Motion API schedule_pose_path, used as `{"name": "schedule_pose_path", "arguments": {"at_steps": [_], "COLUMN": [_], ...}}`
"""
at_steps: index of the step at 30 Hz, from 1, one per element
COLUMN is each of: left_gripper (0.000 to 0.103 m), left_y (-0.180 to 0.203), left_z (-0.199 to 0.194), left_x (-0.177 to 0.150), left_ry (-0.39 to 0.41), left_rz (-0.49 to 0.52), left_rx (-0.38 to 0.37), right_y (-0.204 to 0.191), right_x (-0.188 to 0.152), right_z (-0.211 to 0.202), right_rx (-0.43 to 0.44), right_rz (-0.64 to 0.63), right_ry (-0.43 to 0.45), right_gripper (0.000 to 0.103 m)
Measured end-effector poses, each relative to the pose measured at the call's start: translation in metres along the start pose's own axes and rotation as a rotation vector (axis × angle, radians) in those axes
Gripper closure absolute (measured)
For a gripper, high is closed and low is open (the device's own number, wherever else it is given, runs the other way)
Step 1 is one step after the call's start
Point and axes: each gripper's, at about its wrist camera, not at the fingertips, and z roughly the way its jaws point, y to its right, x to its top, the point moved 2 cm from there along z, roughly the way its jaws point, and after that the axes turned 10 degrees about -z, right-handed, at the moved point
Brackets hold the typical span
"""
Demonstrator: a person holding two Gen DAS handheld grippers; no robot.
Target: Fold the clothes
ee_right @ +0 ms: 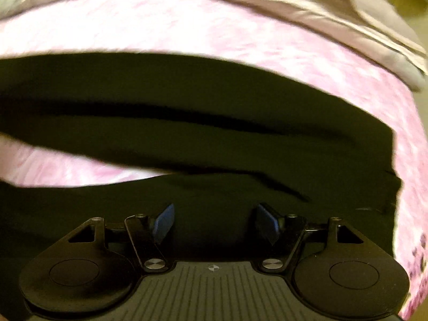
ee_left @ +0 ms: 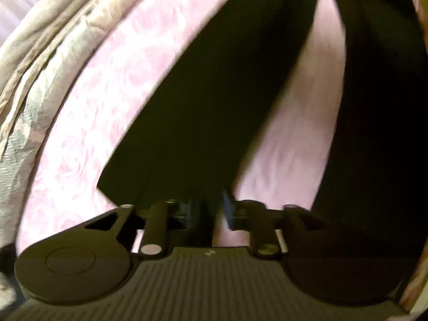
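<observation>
1. Trousers (ee_left: 214, 93), black and blurred by motion, lie spread on a pink patterned bedcover (ee_left: 112, 85); in the left wrist view we see two legs fanning away from our left gripper (ee_left: 214, 208), with a wedge of pink between them.
2. The left gripper's fingers stand close together at the hem end of one leg, and dark cloth seems pinched between them; the blur keeps us from being sure, so we call it closed on the fabric only with caution.
3. To that gripper's left, beyond the pink cover, we see a crumpled beige quilt (ee_left: 40, 61).
4. In the right wrist view, our right gripper (ee_right: 214, 223) hovers over the trousers (ee_right: 214, 101) with its blue-padded fingers (ee_right: 164, 223) spread wide apart, nothing between them but dark cloth underneath.
5. Ahead of the right gripper the garment runs across the view in long folds, the bedcover (ee_right: 187, 26) beyond it, then the beige quilt (ee_right: 321, 8) at the far edge.
</observation>
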Motion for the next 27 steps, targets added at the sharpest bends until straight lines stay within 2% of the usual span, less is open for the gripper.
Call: {"name": "schedule_pose_path", "arguments": {"at_steps": [4,7,10,13,16,20,24,27], "left_gripper": [0.072,0.066,0.060,0.059,0.051,0.043,0.040,0.041], "left_y": [-0.008,-0.014,-0.002,0.023,0.063,0.118,0.157,0.170], "left_z": [-0.004,-0.006,0.019,0.049,0.069,0.097,0.132,0.162], "left_x": [0.047,0.083,0.141,0.212,0.276,0.359,0.410,0.429], "left_ry": [0.069,0.120,0.141,0.174,0.213,0.260,0.249,0.165], "left_rz": [-0.083,-0.145,-0.184,-0.222,-0.202,-0.155,-0.086,-0.054], "left_rx": [-0.026,-0.046,-0.046,-0.113,-0.205,-0.315,-0.355,-0.373], "right_y": [0.056,0.118,0.182,0.249,0.311,0.361,0.394,0.400], "right_x": [-0.001,-0.004,-0.006,-0.012,-0.015,-0.010,-0.007,-0.011], "right_z": [-0.014,-0.002,0.011,0.036,0.059,0.100,0.139,0.154], "right_rx": [-0.067,-0.064,-0.056,-0.001,0.071,0.154,0.249,0.340], "right_rz": [0.022,0.047,0.075,0.120,0.161,0.143,0.109,0.132], "right_ry": [0.034,0.056,0.077,0.097,0.127,0.140,0.145,0.155], "right_gripper": [0.031,0.031,0.031,0.031,0.031,0.031,0.032,0.032]}}
